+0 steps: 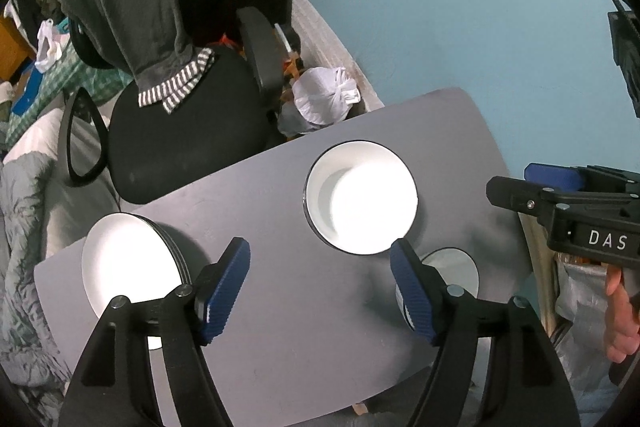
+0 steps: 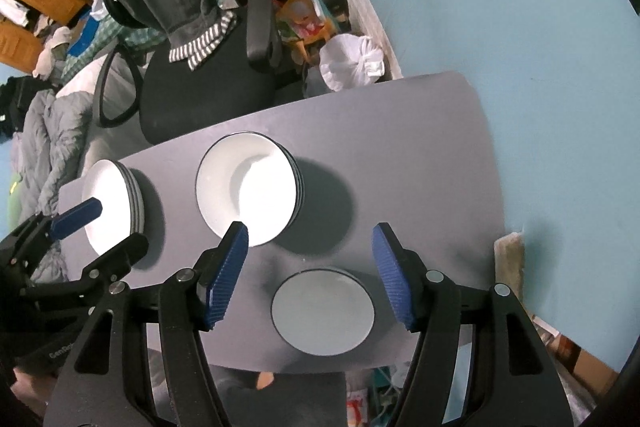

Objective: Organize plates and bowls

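Three groups of white dishes stand on the grey table [image 1: 280, 347]. A stack of plates [image 1: 128, 267] sits at its left end. In the middle is a stack of dark-rimmed bowls [image 1: 360, 195]. A single small plate [image 1: 452, 267] lies near the front right, partly hidden behind one finger. My left gripper [image 1: 320, 247] hangs open above the table between the plates and the bowls, holding nothing. In the right wrist view my right gripper [image 2: 311, 229] is open and empty above the single plate [image 2: 322, 311], with the bowls [image 2: 244, 187] just beyond its left finger. The left gripper [image 2: 118, 223] shows there over the plate stack [image 2: 108, 203].
A black office chair [image 1: 184, 143] draped with a grey garment stands behind the table. A white plastic bag [image 1: 328, 95] lies on the floor by the blue wall. Grey bedding [image 1: 24, 227] is at the left. A person's hand [image 1: 620, 319] holds the right gripper [image 1: 560, 203].
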Available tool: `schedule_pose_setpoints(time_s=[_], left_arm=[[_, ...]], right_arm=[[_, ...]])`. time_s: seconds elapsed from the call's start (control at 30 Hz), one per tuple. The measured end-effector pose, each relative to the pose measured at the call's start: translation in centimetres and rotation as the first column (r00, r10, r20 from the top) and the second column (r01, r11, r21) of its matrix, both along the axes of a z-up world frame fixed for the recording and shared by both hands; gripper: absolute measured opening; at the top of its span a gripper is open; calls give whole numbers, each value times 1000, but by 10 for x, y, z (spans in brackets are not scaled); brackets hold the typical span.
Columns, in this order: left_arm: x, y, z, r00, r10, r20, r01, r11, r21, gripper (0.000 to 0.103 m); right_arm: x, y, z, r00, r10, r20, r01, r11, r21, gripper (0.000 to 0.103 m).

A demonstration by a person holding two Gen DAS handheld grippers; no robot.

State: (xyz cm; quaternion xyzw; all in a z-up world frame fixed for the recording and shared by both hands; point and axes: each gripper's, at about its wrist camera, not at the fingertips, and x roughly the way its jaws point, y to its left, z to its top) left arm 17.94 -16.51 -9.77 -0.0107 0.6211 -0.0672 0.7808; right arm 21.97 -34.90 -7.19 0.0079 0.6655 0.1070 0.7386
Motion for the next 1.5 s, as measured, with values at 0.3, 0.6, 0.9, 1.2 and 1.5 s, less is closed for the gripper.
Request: schedule_pose_setpoints(time_s=[0.3,0.6,0.9,1.2,1.5], left_arm=[[-15,-11,21,998,-54,36,54,999,0,76],[-27,-25,26,993,-110,39,112,993,-42,77],[-37,-38,25,987,-156,30,158,985,-72,77],[-40,-54,17,977,-212,15,212,974,-76,77],[-41,-64,-11,973,-230,-32,226,970,-87,77]], right_arm=[[-21,-7,20,999,-21,49,21,1000,-3,65],[-42,-24,37,994,-58,93,60,998,-14,65],[-57,-44,43,989,-102,104,105,994,-21,66],[-68,-60,43,985,-137,103,142,989,-38,66],[-74,-72,18,986,-157,51,159,987,-38,66]])
